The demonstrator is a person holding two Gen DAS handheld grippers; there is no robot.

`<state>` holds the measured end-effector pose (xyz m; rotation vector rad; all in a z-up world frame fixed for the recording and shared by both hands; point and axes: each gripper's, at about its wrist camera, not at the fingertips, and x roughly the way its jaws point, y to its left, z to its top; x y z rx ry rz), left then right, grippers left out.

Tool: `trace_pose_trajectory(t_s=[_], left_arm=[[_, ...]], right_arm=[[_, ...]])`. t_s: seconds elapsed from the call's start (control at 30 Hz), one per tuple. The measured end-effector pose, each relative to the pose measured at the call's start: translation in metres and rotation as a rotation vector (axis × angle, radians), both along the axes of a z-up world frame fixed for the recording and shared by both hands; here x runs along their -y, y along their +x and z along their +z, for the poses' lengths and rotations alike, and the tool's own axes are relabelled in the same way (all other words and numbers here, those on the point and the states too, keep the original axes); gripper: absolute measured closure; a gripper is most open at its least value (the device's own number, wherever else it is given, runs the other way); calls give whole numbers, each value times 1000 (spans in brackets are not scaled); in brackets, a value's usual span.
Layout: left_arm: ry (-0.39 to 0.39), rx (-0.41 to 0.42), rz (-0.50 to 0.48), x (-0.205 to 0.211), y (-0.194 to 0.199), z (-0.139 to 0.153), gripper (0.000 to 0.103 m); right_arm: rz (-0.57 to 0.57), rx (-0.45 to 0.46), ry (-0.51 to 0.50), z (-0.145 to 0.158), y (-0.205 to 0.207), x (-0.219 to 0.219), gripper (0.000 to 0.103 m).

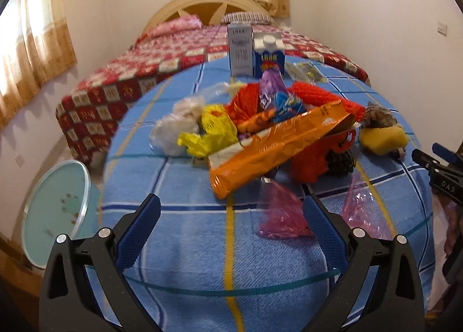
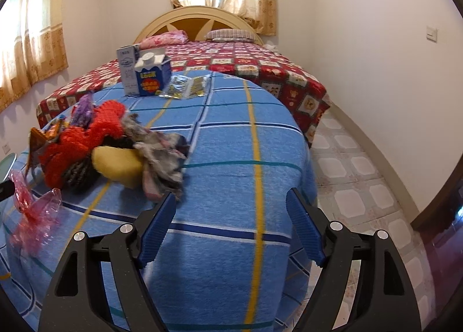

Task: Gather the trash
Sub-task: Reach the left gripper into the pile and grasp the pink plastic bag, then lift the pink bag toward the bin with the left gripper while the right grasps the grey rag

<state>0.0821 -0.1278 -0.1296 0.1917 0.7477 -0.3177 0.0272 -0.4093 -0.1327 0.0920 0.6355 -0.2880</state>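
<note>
From the left wrist camera, the left gripper (image 1: 231, 210) hung over a table covered by a blue checked cloth (image 1: 185, 245), its blue-padded jaws spread wide with nothing between them. Beyond its tips lay the trash pile. The longest piece, an orange wrapper (image 1: 277, 144), ran on a slant from the lower left, near the gripper, up toward the right, its near end lifted off the cloth. Left of it sat a crumpled yellow bag (image 1: 208, 135) and, touching that, a whitish plastic bag (image 1: 173, 126). Behind the wrapper were an orange-red knitted thing (image 1: 318, 95), a purple packet (image 1: 270, 86) standing on end and a blue packet (image 1: 286, 105). A pink cellophane scrap (image 1: 277, 213) lay just beside the right finger, partly hidden by it. To the right sat a yellow sponge-like lump (image 1: 382, 136) under a grey rag (image 1: 377, 118). At the far edge stood a grey carton (image 1: 239, 51) and a blue carton (image 1: 269, 55), upright and touching. The right gripper (image 1: 442, 175) showed at the right edge. A round glass top (image 1: 55, 213) stood lower left; a bed (image 1: 173, 51) lay behind.

From the right wrist camera, the right gripper (image 2: 231, 210) was also wide open and empty, over bare cloth (image 2: 225, 164). The pile lay to its left: the grey rag (image 2: 162, 158) nearest, almost at the left fingertip, then the yellow lump (image 2: 115, 164), the knitted thing (image 2: 86, 135) and the pink cellophane (image 2: 34, 213). Both cartons (image 2: 144, 74) stood at the far edge beside flat clear sachets (image 2: 188, 87).
</note>
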Motion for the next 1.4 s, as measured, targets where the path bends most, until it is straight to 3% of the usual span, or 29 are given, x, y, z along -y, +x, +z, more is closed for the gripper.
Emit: trace_pose_trajectory(t_s=[0.3, 0.43, 0.5, 0.57, 0.77, 1.03, 1.4], left_arm=[[-3, -68, -37, 12, 9, -18, 13], [-32, -85, -88, 16, 9, -19, 39], [-51, -94, -136, 20, 5, -20, 72], [-63, -98, -171, 24, 1, -20, 97], [-68, -70, -175, 19, -4, -13, 102], [-74, -11, -131, -19, -15, 12, 103], [-86, 83, 52, -88, 3, 43, 103]], right_arm=[[-8, -20, 7, -12, 3, 6, 22], [-12, -18, 17, -12, 3, 9, 21], [-11, -18, 15, -12, 3, 10, 21], [-8, -16, 15, -13, 3, 10, 21], [3, -14, 11, -13, 2, 4, 20], [9, -14, 13, -13, 2, 1, 19], [17, 32, 12, 9, 12, -2, 20]])
